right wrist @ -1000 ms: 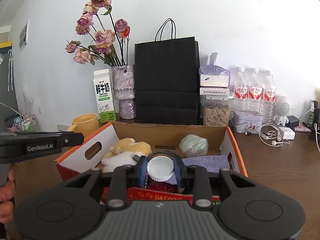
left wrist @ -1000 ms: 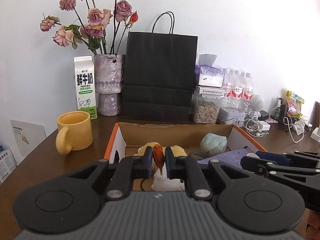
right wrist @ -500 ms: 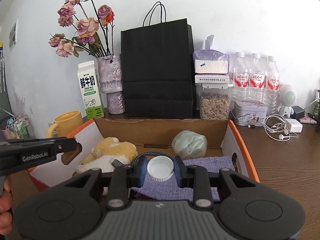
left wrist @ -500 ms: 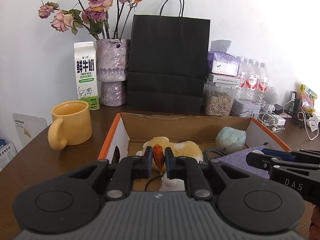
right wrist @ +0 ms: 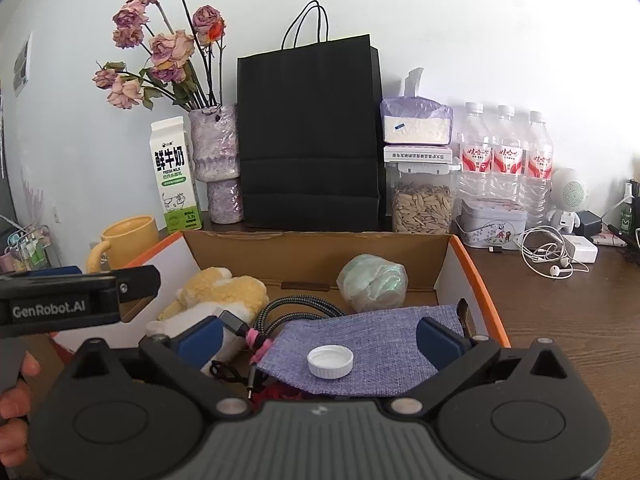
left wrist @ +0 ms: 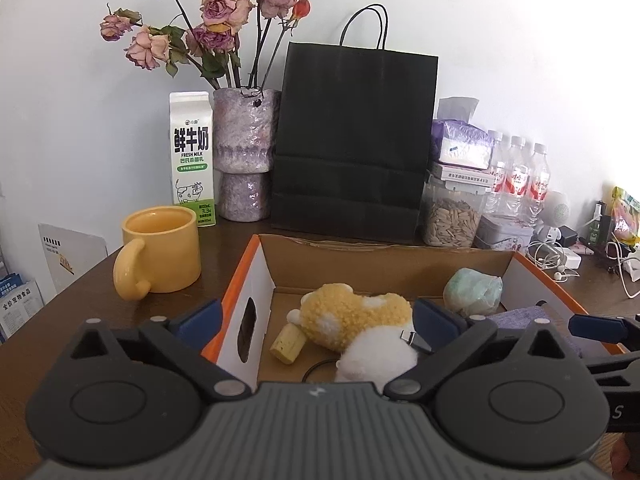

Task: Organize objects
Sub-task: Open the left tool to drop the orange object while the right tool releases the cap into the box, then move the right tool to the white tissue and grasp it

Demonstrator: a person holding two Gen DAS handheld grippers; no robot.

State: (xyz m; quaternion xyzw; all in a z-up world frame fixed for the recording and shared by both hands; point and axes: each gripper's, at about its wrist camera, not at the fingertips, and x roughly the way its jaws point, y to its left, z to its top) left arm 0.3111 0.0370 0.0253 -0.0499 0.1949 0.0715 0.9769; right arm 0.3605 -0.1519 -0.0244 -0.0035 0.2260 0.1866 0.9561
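Both jaws are opening, gripping nothing. The white cap (right wrist: 330, 361) is lying on the purple cloth (right wrist: 376, 344) inside the box (right wrist: 476, 276), between the right gripper (right wrist: 320, 338)'s jaws; the cork (left wrist: 288, 343), seemingly pointing toward the left gripper (left wrist: 316, 316), is resting beside the plush toy (left wrist: 352, 320).

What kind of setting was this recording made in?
Probably a home or small-office desk against a wall: a wooden table crowded with a milk carton, dried roses in a vase, water bottles and earphones.
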